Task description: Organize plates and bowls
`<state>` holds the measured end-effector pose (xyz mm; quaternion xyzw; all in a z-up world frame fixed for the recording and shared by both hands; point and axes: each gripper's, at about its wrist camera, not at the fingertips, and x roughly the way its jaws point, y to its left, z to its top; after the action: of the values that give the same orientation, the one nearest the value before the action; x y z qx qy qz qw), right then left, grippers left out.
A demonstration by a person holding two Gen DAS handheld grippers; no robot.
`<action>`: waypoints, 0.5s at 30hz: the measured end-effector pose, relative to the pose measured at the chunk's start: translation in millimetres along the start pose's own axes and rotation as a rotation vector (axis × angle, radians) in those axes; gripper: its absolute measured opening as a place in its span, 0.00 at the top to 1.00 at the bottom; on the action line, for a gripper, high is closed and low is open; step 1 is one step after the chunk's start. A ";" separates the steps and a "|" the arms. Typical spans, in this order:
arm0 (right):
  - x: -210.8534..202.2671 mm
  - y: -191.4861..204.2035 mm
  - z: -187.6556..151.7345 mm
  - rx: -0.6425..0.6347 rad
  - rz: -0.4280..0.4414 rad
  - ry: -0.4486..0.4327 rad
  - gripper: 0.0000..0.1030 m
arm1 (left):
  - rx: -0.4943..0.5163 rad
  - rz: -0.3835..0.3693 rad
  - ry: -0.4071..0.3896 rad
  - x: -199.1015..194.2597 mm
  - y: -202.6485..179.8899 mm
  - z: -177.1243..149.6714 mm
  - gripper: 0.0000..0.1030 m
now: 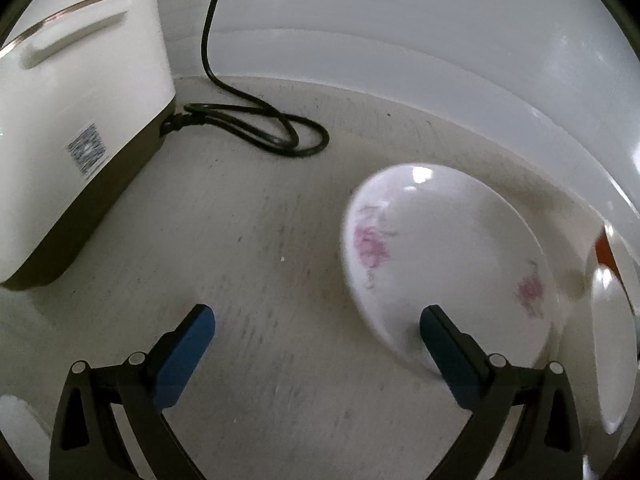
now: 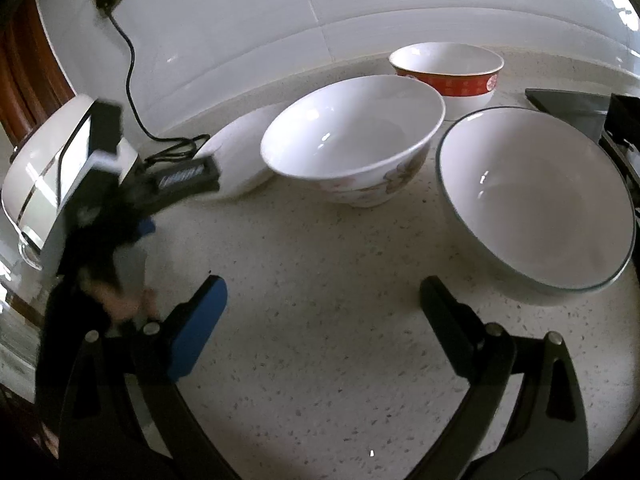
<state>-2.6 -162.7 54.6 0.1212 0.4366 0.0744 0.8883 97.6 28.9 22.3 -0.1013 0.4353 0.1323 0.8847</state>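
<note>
Both grippers spread wide and empty over the pale speckled countertop [image 2: 320, 320]; 1 plate and 3 bowls in sight.

Left wrist view: left gripper [image 1: 316, 320] has its blue-padded fingers far apart, holding nothing. White round plate with pink flower prints [image 1: 448, 256] lies on the counter ahead-right; the right finger overlaps its near rim, contact unclear. White rice cooker with a copper trim line [image 1: 80, 100] sits far left, its black power cord [image 1: 256, 120] looped behind it. Right wrist view: right gripper [image 2: 324, 292] also gapes, nothing between the fingers. White bowl with floral outside [image 2: 356, 140] sits ahead, white bowl with dark rim [image 2: 536, 200] just beside it to the right, red-banded white bowl [image 2: 448, 72] behind both near the white tiled wall [image 2: 280, 20]. The plate shows behind the floral bowl's left side, with the blurred left gripper next to it.
</note>
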 end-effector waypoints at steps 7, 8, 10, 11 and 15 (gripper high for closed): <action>-5.4 -9.2 1.2 0.066 0.042 -0.011 0.05 | 0.066 -0.038 0.009 -30.2 3.0 -32.8 0.00; -5.9 -10.6 1.5 0.074 0.049 -0.011 0.05 | 0.072 -0.044 0.010 -19.1 7.9 -30.2 0.00; -6.5 -13.6 2.6 0.092 0.065 -0.011 0.05 | 0.089 -0.060 0.011 -29.1 11.4 -42.6 0.00; -6.8 -15.9 3.0 0.100 0.074 -0.011 0.05 | 0.108 -0.072 0.013 -31.8 5.3 -48.4 0.00; -8.5 -18.5 2.1 0.129 0.099 -0.015 0.07 | 0.181 -0.127 0.019 -49.0 -8.0 -69.4 0.00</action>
<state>-5.7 -182.8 57.1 0.2001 0.4273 0.0892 0.8772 19.8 -6.3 20.2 -0.0492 0.4464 0.0353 0.8928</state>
